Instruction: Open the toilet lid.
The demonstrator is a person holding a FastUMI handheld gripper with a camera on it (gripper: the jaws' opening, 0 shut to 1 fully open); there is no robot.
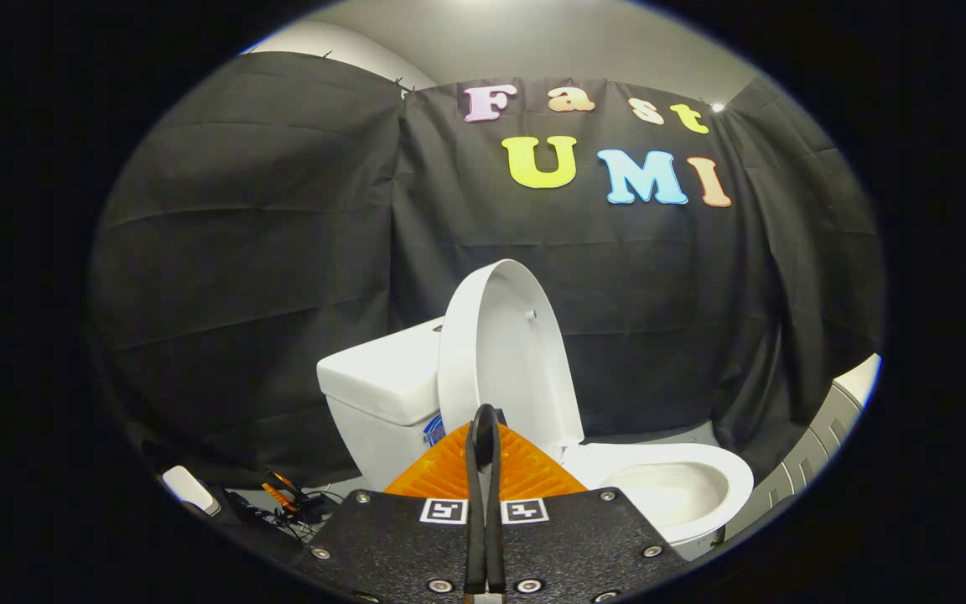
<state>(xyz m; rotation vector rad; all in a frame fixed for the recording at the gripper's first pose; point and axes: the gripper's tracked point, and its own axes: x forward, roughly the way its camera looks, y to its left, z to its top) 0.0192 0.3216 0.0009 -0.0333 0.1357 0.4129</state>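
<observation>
So the claw is clenched, both fingers pressed flat together with no gap between them and nothing pinched in there. The tips come to a point right in front of the lower part of the lid, but whether they actually touch it I can't tell from this angle.

Just beyond the tips is the white oval plastic toilet lid, already standing up, tilted back against the white ceramic cistern that sits ahead and to the left of the fingers. The lid's inner face is turned toward the right, and you can see a little bumper nub near its top.

Ahead and to the right of the claw is the white toilet seat and open bowl, totally uncovered, nothing lying on it.

Down low to the left of the fingers there's some clutter on the floor: a small white boxy thing and a tangle of black cables with orange bits, near the cistern's base.

Off to the far right, a grey panelled cabinet with a white top. Behind everything hangs the creased black cloth wall, well apart from the claw.
</observation>
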